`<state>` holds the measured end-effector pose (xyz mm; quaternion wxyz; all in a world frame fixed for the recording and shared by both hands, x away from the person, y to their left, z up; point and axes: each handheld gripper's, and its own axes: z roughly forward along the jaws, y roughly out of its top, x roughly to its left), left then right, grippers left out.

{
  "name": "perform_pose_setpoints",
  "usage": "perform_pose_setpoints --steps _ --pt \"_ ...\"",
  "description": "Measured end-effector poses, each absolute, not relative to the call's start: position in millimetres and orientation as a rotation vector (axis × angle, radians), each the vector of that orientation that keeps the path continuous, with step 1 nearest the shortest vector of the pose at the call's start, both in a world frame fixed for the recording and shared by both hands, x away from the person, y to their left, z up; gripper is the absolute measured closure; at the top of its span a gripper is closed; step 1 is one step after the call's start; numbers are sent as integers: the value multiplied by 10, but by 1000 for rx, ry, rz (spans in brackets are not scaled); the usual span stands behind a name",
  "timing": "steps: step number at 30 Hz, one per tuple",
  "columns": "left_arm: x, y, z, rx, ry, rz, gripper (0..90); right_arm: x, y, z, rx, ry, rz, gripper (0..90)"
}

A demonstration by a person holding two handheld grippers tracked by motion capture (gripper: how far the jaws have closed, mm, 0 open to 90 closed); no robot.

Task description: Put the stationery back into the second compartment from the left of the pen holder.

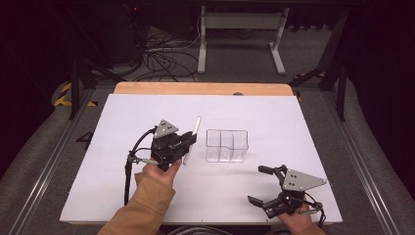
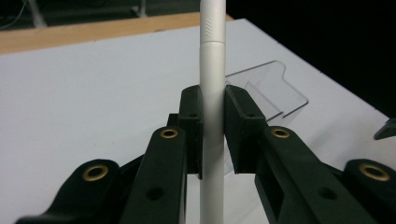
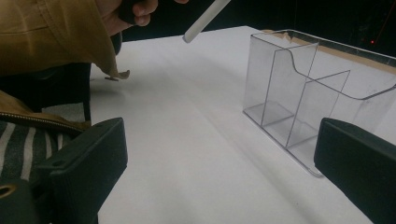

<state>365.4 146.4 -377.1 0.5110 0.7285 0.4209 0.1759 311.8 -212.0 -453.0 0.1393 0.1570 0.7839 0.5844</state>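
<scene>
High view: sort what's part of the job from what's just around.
In the job:
white pen, clamped in the left gripper
clear organiser, its compartments empty

Just around:
right gripper, open, idle
white table
cables on the floor

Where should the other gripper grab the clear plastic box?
Probably on one thin upright wall of the clear box, coming straight down from above with the open right gripper. The box is open on top and its walls are slim, so one of the fingers could slip inside, the other outside.
</scene>
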Motion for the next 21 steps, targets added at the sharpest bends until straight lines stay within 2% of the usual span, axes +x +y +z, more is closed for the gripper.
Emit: perform_pose_setpoints --steps 7,11,17,21 --pt "3688 1495 -3732 1677 916 369 781 3110 -2110 -4537 454 2272 1687 30" --pt "3667 1473 -3728 1668 845 394 780 3101 -2100 -4534 450 2274 1692 29" --pt "3708 1472 -3724 1632 816 322 781 3095 -2104 -4536 450 2275 1691 29" --pt "3711 1444 -3714 1627 784 328 780 3094 -2107 -4538 452 2273 1691 29"
